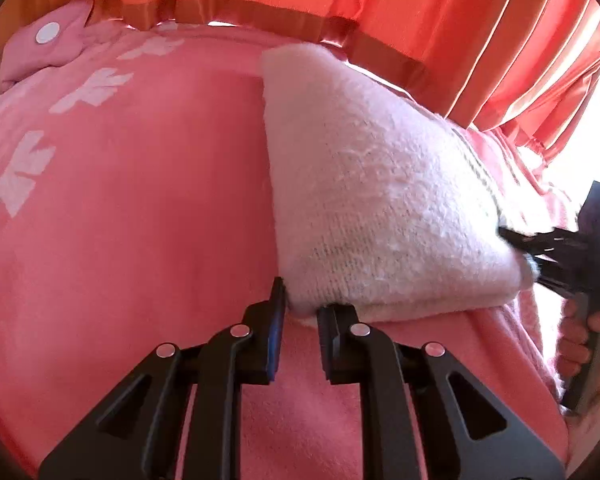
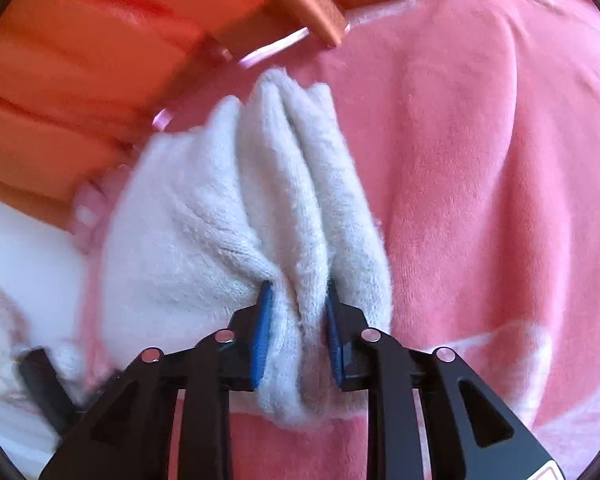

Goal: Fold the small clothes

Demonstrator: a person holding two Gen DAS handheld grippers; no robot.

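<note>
On the pink blanket (image 1: 140, 200), at the far left, a small pink pillow (image 1: 44, 56) with a white round patch is seen, well apart from the work. Further right, the left gripper (image 1: 300, 312) is held at the near left corner of the folded white knit garment (image 1: 380, 200); its jaws stand only slightly apart with that corner between them, though whether the cloth is truly pinched cannot be told. At the right, the right gripper (image 2: 296, 320) is pressed onto a bunched, pleated edge of the same garment (image 2: 204, 220), the cloth being squeezed between the blue pads (image 2: 262, 332). Orange curtains (image 1: 460, 20) hang beyond the blanket's far edge. For the fold to be made well, both corners should probably be lifted together and kept level, the layers held taut so that no pleat is carried over, and the edge laid squarely onto the opposite edge before release.
</note>
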